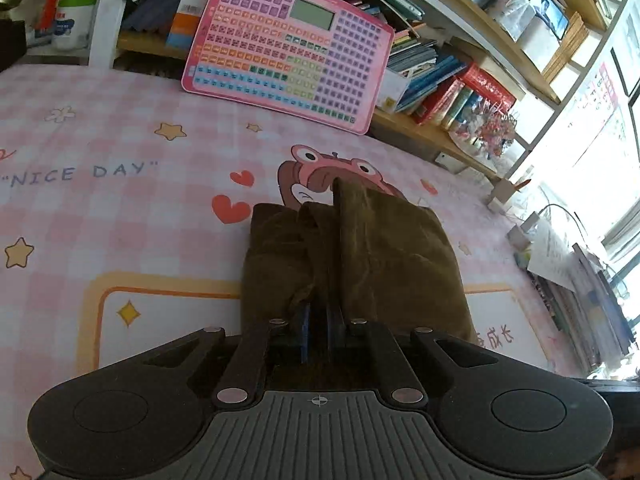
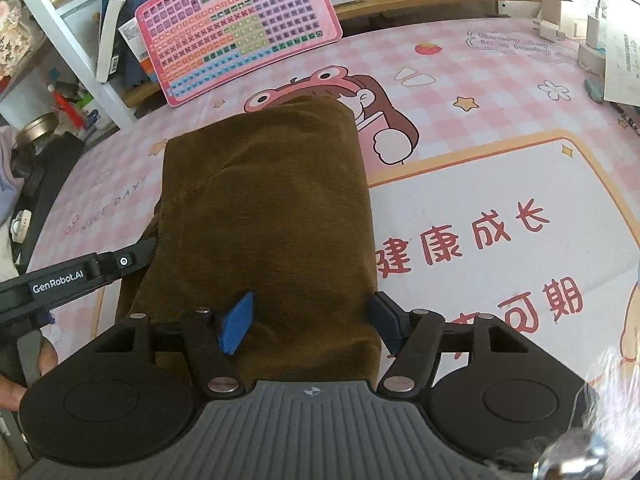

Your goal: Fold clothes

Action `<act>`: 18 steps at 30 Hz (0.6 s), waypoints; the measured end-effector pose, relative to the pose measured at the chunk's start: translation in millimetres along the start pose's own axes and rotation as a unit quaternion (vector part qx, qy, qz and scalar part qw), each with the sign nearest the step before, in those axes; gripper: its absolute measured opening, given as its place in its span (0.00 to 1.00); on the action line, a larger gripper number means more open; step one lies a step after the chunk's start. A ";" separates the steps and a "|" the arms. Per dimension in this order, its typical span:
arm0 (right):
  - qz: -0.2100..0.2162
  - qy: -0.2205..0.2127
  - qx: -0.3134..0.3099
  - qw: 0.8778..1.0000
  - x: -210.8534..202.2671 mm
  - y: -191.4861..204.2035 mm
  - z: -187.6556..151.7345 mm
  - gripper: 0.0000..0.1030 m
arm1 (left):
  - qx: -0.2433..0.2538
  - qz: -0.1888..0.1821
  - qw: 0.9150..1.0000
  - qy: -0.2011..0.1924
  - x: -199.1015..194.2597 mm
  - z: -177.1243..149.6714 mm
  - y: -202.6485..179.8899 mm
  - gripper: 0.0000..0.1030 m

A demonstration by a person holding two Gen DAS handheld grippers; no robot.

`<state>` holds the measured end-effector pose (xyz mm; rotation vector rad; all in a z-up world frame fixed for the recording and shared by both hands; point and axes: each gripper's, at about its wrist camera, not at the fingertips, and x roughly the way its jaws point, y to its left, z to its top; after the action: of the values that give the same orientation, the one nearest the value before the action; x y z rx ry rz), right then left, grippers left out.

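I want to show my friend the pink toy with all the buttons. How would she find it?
Find the pink checked mat with the frog-hat cartoon. Behind the folded brown cloth, at the mat's far edge, a flat pink board leans against the bookshelf. It alone has rows of small coloured keys and a grey screen.

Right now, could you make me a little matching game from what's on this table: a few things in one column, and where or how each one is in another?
Things:
1. brown garment
2. pink keyboard toy
3. left gripper
4. right gripper

States:
a. leaning against the bookshelf
b. jaws open, garment's near edge between them
c. folded on the pink mat
d. jaws shut on brown fabric

Pairs: 1-c, 2-a, 3-d, 4-b
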<state>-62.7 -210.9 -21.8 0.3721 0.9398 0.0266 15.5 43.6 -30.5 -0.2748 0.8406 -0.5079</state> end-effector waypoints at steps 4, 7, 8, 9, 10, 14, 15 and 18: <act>-0.002 -0.004 0.000 1.000 -3.9 0.3 -1.2 0.61 | 0.001 0.001 1.000 -0.004 -10.1 -1.5 -2.6 0.11; -0.003 -0.005 0.004 1.000 -7.8 -1.4 -4.1 0.61 | 0.003 0.003 1.000 -0.013 -25.2 -7.0 -6.8 0.12; -0.004 -0.005 0.006 1.000 -9.3 -2.4 -5.4 0.61 | 0.001 0.004 1.000 -0.016 -29.8 -8.5 -7.3 0.12; -0.004 -0.006 0.008 1.000 -10.9 -3.1 -6.8 0.61 | 0.001 0.005 1.000 -0.018 -34.2 -10.8 -8.2 0.14; -0.004 -0.006 0.010 1.000 -12.5 -3.7 -8.3 0.61 | 0.000 0.006 1.000 -0.019 -38.5 -13.7 -9.4 0.17; -0.004 -0.005 0.010 1.000 -19.3 -2.7 -16.9 0.62 | -0.001 0.009 1.000 -0.021 -54.8 -25.2 -14.2 0.18; -0.003 -0.005 0.007 1.000 -20.9 -1.9 -19.3 0.62 | -0.002 0.011 1.000 -0.020 -57.3 -28.5 -15.4 0.18; 0.000 -0.002 -0.003 1.000 -24.5 -0.5 -27.2 0.64 | -0.006 0.017 1.000 -0.014 -61.3 -37.0 -17.0 0.18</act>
<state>-98.9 -207.7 -17.2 0.3662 0.9356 0.0287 -52.5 60.4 -7.8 -0.2780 0.8197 -0.4661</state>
